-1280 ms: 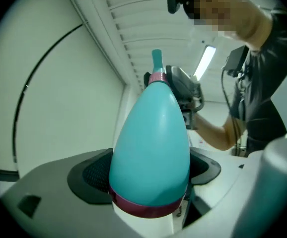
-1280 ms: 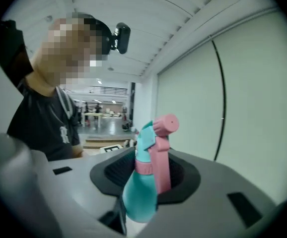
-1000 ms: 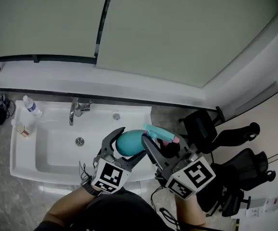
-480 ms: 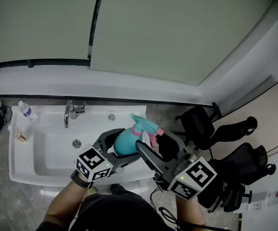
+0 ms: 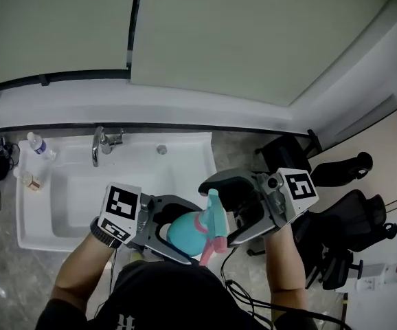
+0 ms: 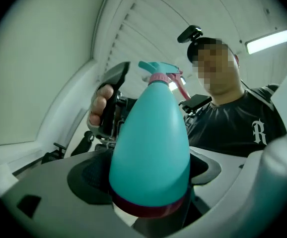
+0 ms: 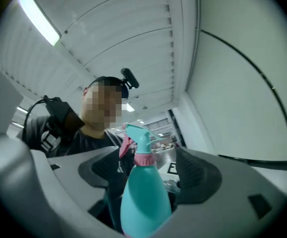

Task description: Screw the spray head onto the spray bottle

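Your left tongs (image 6: 148, 182) are clamped on the teal plastic spray bottle (image 6: 151, 138), low on its body just above the dark red band at its base. In the left gripper view the dark pads press on the bottle from both sides. The bottle is in the air close to your chest, over the near edge of the white rectangular sink (image 5: 40, 243). It touches neither the sink nor the worktop.

Your right tongs (image 7: 151, 172) stand spread wide and have just been opening. The bottle's upper part rises between their dark ribbed pads. In the right gripper view there is a clear gap on each side, so these tongs pinch nothing. In the head view they bracket the neck from the right, opposite your left tongs.

The teal spray head with its pink trigger and pink collar (image 7: 138, 138) sits on the bottle's neck. The collar meets the top of the teal body. Whether it is fully tight cannot be told. The bottle's wall is opaque, so what is inside it cannot be told either.

On the sink's far left corner a small clear water bottle with a blue cap (image 5: 37, 145) stands upright. It is left of the chrome tap (image 5: 102, 145).
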The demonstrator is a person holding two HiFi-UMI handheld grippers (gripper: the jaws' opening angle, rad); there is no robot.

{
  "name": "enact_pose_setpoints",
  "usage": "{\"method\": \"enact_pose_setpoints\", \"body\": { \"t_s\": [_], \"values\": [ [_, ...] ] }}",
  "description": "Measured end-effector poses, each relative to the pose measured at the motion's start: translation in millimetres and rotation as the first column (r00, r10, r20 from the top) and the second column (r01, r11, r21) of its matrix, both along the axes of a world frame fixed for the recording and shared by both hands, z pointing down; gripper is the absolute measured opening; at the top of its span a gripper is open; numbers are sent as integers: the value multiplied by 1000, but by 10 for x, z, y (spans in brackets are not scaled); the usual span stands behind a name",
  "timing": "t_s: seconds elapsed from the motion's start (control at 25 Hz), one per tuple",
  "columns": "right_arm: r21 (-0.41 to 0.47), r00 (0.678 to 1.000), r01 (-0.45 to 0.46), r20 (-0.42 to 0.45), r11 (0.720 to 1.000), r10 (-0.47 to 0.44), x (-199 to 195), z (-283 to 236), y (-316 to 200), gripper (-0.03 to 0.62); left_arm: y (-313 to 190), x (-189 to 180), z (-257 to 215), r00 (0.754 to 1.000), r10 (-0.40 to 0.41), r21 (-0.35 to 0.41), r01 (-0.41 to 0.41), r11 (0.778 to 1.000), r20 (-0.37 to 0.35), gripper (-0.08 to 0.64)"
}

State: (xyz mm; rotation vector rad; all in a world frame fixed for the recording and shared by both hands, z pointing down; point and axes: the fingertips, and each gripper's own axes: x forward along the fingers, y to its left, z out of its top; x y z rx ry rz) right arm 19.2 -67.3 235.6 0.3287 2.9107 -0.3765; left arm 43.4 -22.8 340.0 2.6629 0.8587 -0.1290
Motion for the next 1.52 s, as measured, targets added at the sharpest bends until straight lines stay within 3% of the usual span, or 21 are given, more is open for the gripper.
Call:
{"method": "enact_pose_setpoints", "body": {
  "t_s": [0.16,0.24,0.28,0.4,0.52,0.6,0.68,0.8,0.88,1.04,1.08,1.12,1.16,1.2,1.24,1.28,1.36,1.44,1.52],
  "values": [
    [78,979,198,44,977,-201,-208,-136,244,330,214,43,21,995,97,11,-98,995,19,425],
    [102,971,234,36,967,-238,-258,-151,308,328,228,47,62,995,97,26,-98,995,37,425],
    [107,972,229,30,967,-234,-273,-155,318,292,208,44,72,996,84,25,-85,996,41,425],
    [103,989,147,7,984,-148,-290,-163,244,133,53,31,57,999,-7,32,5,999,41,425],
    [121,998,-3,-60,993,10,-319,-125,89,133,-160,52,99,983,-175,99,169,981,62,425],
    [160,979,-155,-103,975,173,-338,-106,-69,133,-339,62,129,949,-306,133,295,946,71,425],
    [214,924,-322,-142,922,356,-332,-69,-259,132,-528,69,163,898,-432,154,417,896,83,425],
    [246,790,-535,-193,809,581,-246,28,-508,132,-766,87,204,796,-597,183,575,798,100,425],
    [242,697,-644,-206,726,687,-177,74,-623,132,-895,85,233,703,-704,219,674,705,100,425],
    [202,489,-824,-218,529,844,-24,177,-866,132,-1175,35,328,447,-889,342,824,452,99,424],
    [185,442,-856,-221,482,869,22,210,-924,131,-1220,38,359,409,-906,359,834,418,106,425],
    [173,404,-879,-223,444,887,59,237,-968,132,-1241,54,388,399,-909,362,835,414,118,425],
    [171,380,-891,-224,420,897,78,254,-989,132,-1239,76,408,413,-901,356,829,432,131,425],
    [177,375,-892,-223,415,900,75,255,-982,132,-1217,100,416,444,-885,344,817,463,138,425],
    [186,391,-882,-222,433,893,52,236,-942,133,-1178,122,412,484,-864,329,800,502,141,425],
    [191,431,-861,-220,472,875,19,197,-869,143,-1131,140,396,528,-838,309,780,544,140,425],
    [182,564,-781,-205,598,800,-4,79,-646,283,-1030,159,337,621,-772,256,731,632,134,425],
    [151,721,-657,-159,739,674,112,-60,-403,302,-916,144,273,725,-678,200,650,733,126,425],
    [113,854,-501,-91,858,511,354,-133,-269,302,-736,105,203,835,-539,159,521,839,108,425]
  ]
}}
